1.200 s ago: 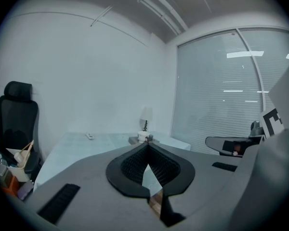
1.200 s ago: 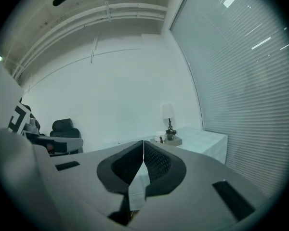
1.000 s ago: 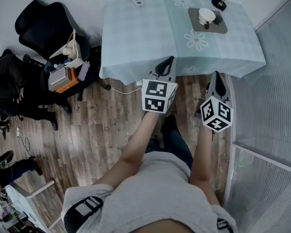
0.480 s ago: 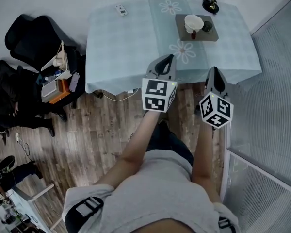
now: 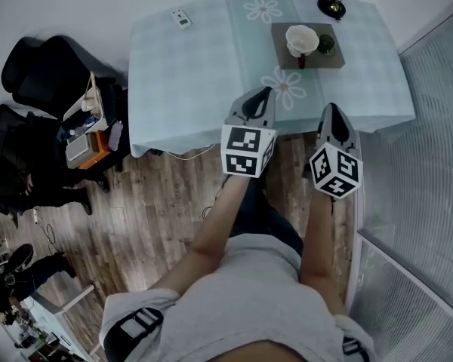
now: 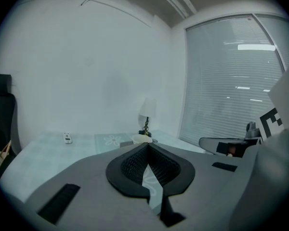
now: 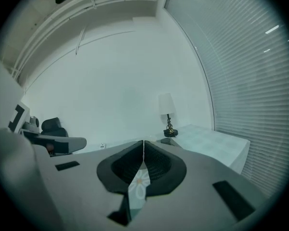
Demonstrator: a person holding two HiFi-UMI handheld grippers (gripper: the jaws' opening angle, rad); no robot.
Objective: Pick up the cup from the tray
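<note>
We find the left tool (image 5: pixel 265 92) and the right tool (image 5: pixel 334 109) side by side at the near edge of the cloth-covered surface (image 5: pixel 189 74). Each has its jaws pressed together with nothing between them. Farther on, the white cup (image 5: pixel 301 39) stands on the dark tray (image 5: pixel 329 58), well apart from both tools. A lamp base (image 5: pixel 331 4) sits beyond the tray.

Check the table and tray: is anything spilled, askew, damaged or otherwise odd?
Nothing stands out. The cup stands upright on the tray beside a small dark object. No spill shows on the tablecloth. The remote and lamp sit near the far edge.
</note>
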